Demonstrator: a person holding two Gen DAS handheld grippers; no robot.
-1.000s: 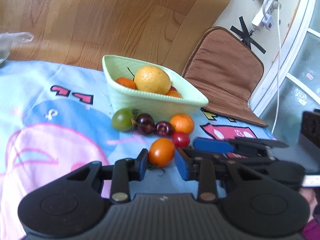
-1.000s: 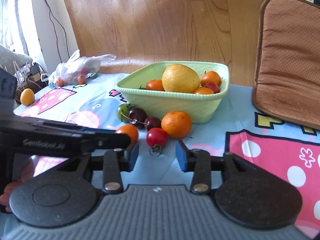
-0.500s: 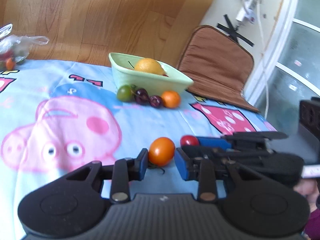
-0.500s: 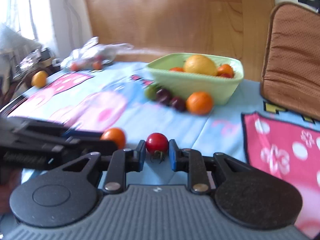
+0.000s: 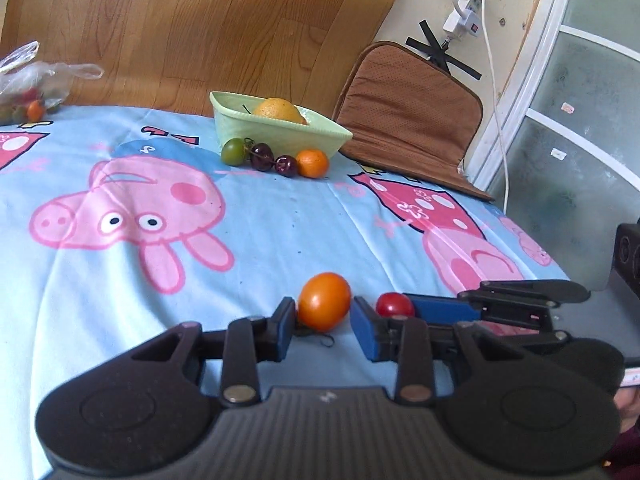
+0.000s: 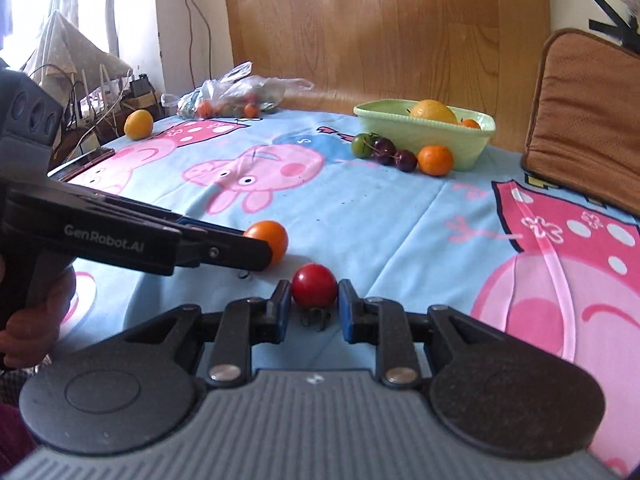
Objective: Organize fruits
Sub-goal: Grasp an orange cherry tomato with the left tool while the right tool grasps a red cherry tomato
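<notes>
An orange tomato [image 5: 324, 306] sits between the fingers of my left gripper [image 5: 324, 318], low over the cartoon cloth [image 5: 280, 232]. The pads still touch it while the jaws are opening. Beside it, my right gripper [image 6: 314, 302] is shut on a red tomato [image 6: 314, 283]. The right wrist view shows the left gripper [image 6: 262, 250] from the side, with the orange tomato [image 6: 269, 236] at its tip. Far back stands the green bowl [image 5: 280, 136] holding a big yellow-orange fruit [image 5: 278, 110]. A green tomato [image 5: 234, 151], two dark cherries [image 5: 262, 156] and a mandarin [image 5: 312, 163] lie before it.
A plastic bag of small fruits [image 6: 236, 96] and a loose yellow fruit [image 6: 138, 124] lie at the far left of the table. A brown cushion [image 5: 408, 120] leans at the back right. The table edge and a black box [image 5: 628, 256] are on the right.
Both grippers have drawn back from the bowl towards the near side of the table. The left carried the orange tomato along. The right closed on the red tomato and carried it back too.
</notes>
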